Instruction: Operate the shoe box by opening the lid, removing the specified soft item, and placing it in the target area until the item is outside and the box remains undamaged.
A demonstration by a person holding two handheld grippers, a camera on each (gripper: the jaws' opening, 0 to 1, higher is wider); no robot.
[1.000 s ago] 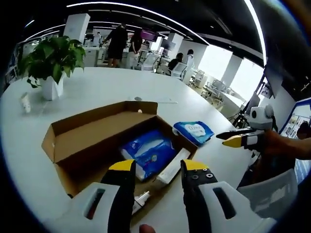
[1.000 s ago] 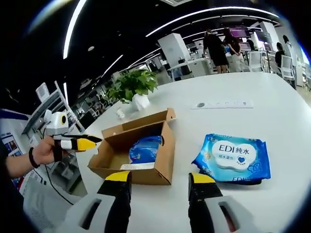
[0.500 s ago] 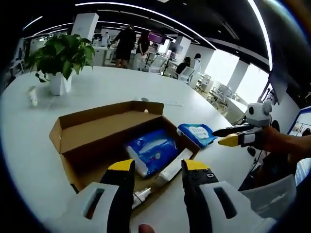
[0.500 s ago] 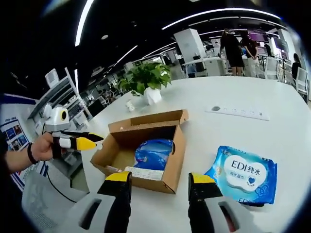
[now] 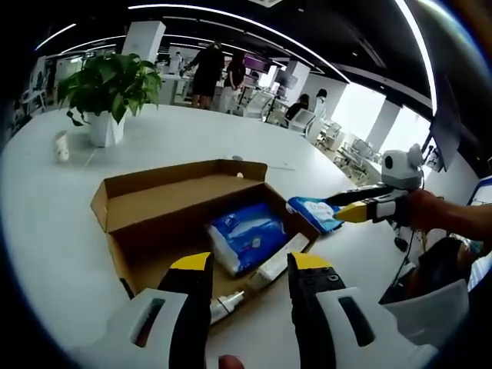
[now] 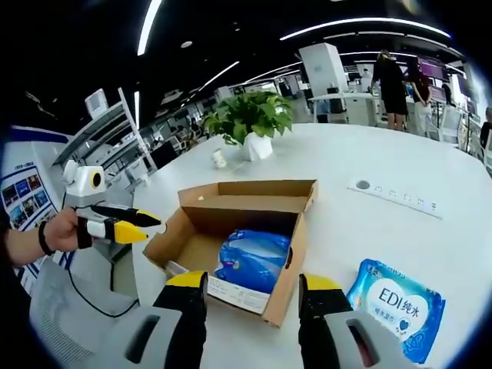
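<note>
An open cardboard shoe box point(image 5: 154, 201) point(image 6: 234, 198) lies on the white table, its lid flap folded back. Inside it rest a blue soft pack point(image 5: 244, 237) point(image 6: 254, 257), a white flat carton point(image 5: 279, 260) point(image 6: 234, 292) and a small tube point(image 5: 228, 302). A second blue wet-wipe pack point(image 5: 314, 211) point(image 6: 396, 306) lies on the table beside the box. My left gripper point(image 5: 244, 263) hovers open over the box's near edge, nothing between its jaws. My right gripper point(image 6: 250, 283) is open above the box's corner and holds nothing. In the left gripper view it shows as the right gripper point(image 5: 360, 206) beside the wipe pack.
A potted plant point(image 5: 104, 88) point(image 6: 254, 123) and a small white bottle point(image 5: 61, 146) stand farther back on the table point(image 5: 169, 134). A white power strip point(image 6: 396, 196) lies on the table. People stand and sit at desks far behind.
Both cameras have swung. The right gripper has come closer to the box, so the box now sits between its jaws and the wipe pack lies off to the right.
</note>
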